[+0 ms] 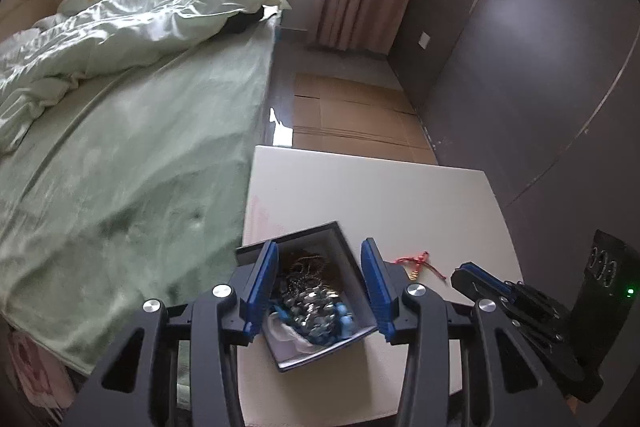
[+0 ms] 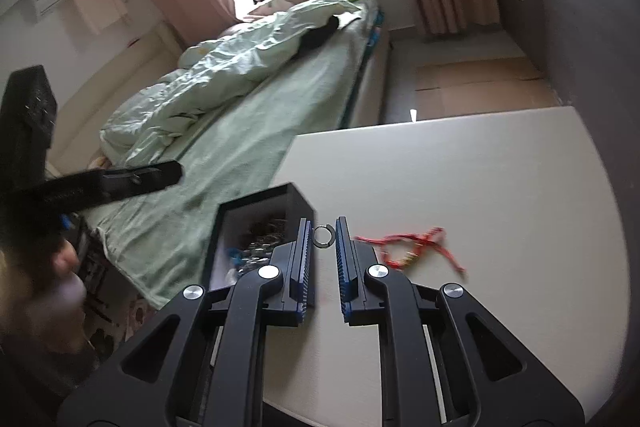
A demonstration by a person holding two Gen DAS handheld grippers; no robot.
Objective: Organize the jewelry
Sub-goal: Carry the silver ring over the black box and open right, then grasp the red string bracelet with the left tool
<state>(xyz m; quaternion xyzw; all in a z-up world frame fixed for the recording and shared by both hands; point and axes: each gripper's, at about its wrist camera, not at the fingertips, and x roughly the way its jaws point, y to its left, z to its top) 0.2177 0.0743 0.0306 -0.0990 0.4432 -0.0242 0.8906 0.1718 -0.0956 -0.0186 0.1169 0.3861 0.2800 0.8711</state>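
Note:
A dark open box (image 1: 294,357) on the white table (image 1: 360,195) holds a heap of silver, gold and blue jewelry (image 1: 316,303). My left gripper (image 1: 320,247) hangs over it, open, its blue pads (image 1: 262,287) astride the box and touching nothing. In the right wrist view my right gripper (image 2: 323,225) is shut on a small silver ring (image 2: 315,237), held just right of the box (image 2: 300,203). A red cord bracelet (image 2: 408,247) lies on the table to the right; the left wrist view also shows this bracelet (image 1: 416,263) and the right gripper (image 1: 464,273).
A bed with green sheets (image 1: 140,147) runs along the table's left edge. The floor with flattened cardboard (image 1: 352,115) lies beyond the table's far edge. A dark wall (image 1: 540,67) stands to the right. A blurred hand (image 2: 68,259) holds the left gripper (image 2: 172,173).

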